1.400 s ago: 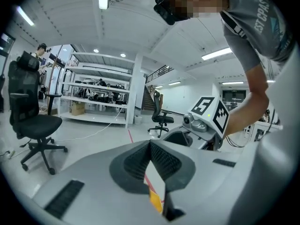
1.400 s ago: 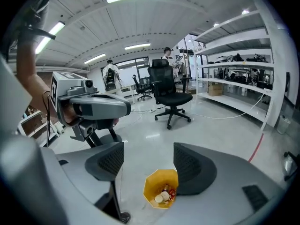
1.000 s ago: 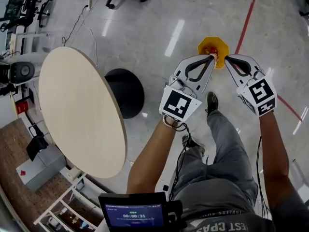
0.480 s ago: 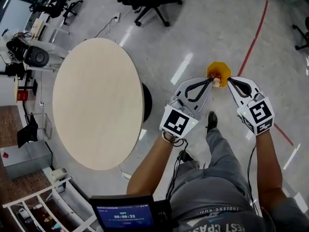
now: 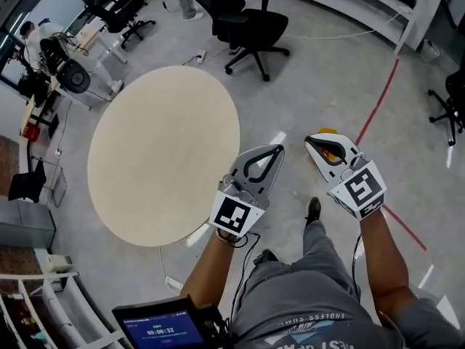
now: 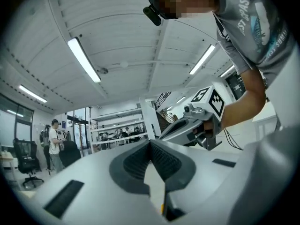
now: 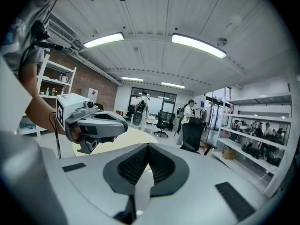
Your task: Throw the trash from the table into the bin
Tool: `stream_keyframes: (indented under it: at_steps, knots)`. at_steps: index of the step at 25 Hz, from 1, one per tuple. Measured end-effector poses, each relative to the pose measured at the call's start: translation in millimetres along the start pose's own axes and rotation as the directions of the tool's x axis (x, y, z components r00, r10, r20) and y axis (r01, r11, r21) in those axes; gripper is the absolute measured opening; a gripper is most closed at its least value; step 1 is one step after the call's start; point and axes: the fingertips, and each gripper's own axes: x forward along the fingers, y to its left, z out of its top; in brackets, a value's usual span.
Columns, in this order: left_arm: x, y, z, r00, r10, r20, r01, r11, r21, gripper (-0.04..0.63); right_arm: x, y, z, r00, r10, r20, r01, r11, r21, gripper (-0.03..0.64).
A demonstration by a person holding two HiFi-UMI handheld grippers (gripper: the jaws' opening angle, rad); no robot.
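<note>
The round beige table [image 5: 160, 151] fills the left middle of the head view, and I see no trash on its top. My left gripper [image 5: 278, 149] is held in the air just off the table's right edge, shut with nothing between its jaws. My right gripper [image 5: 308, 138] hangs beside it, tip to tip, also shut and empty. The yellow bin [image 5: 325, 131] stands on the floor and is mostly hidden behind the right gripper. In the left gripper view, the left gripper [image 6: 151, 143] shows jaws that meet. The right gripper [image 7: 148, 147] shows the same in its own view.
A black office chair [image 5: 251, 24] stands beyond the table, and another chair [image 5: 450, 100] is at the right edge. A red floor line [image 5: 378, 115] runs past the bin. Camera gear [image 5: 69, 75] and white shelving [image 5: 29, 297] stand to the left. People are by the far shelves [image 7: 190, 114].
Both grippers have risen from low over the yellow bin and swung toward the table's edge. The bin has slid behind the right gripper. Both stayed shut.
</note>
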Motion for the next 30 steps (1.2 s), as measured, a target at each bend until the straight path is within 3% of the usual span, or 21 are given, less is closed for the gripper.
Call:
stream_keyframes:
  at_steps: [8, 10, 11, 13, 14, 18, 21, 30]
  knots:
    - [-170.7, 2.2, 67.5, 0.989, 0.146, -0.028, -0.142, 0.983, 0.120, 0.034, 0.7, 152.5, 117.7, 0.986, 0.136, 0.097, -0.125, 0.986, -0.114, 0.008]
    - [-209.4, 3.9, 81.5, 0.979, 0.204, -0.011, -0.202, 0.974, 0.100, 0.034, -0.4, 188.3, 140.2, 0.977, 0.182, 0.111, -0.166, 0.977, -0.137, 0.008]
    - [-228.1, 6.9, 93.4, 0.967, 0.253, 0.034, -0.255, 0.966, 0.036, 0.034, -1.2, 204.6, 152.1, 0.972, 0.204, 0.117, -0.186, 0.971, -0.149, 0.008]
    - [-261.0, 14.8, 117.4, 0.920, 0.369, 0.128, -0.354, 0.927, -0.126, 0.034, -1.4, 232.2, 173.1, 0.959, 0.251, 0.129, -0.228, 0.959, -0.169, 0.008]
    - [-274.0, 17.6, 123.3, 0.904, 0.405, 0.138, -0.384, 0.910, -0.153, 0.034, -0.2, 243.0, 181.2, 0.951, 0.275, 0.137, -0.250, 0.952, -0.174, 0.008]
    - [-312.9, 25.8, 136.4, 0.869, 0.484, 0.104, -0.472, 0.873, -0.120, 0.034, 5.9, 275.2, 206.2, 0.912, 0.372, 0.175, -0.344, 0.923, -0.170, 0.008]
    - [-330.7, 27.1, 142.6, 0.831, 0.552, 0.066, -0.544, 0.832, -0.110, 0.034, 9.1, 288.8, 215.8, 0.877, 0.445, 0.184, -0.413, 0.891, -0.188, 0.008]
    - [-391.3, 14.8, 127.2, 0.739, 0.673, -0.009, -0.671, 0.736, -0.088, 0.034, 27.8, 348.5, 222.5, 0.799, 0.570, 0.193, -0.528, 0.818, -0.229, 0.006]
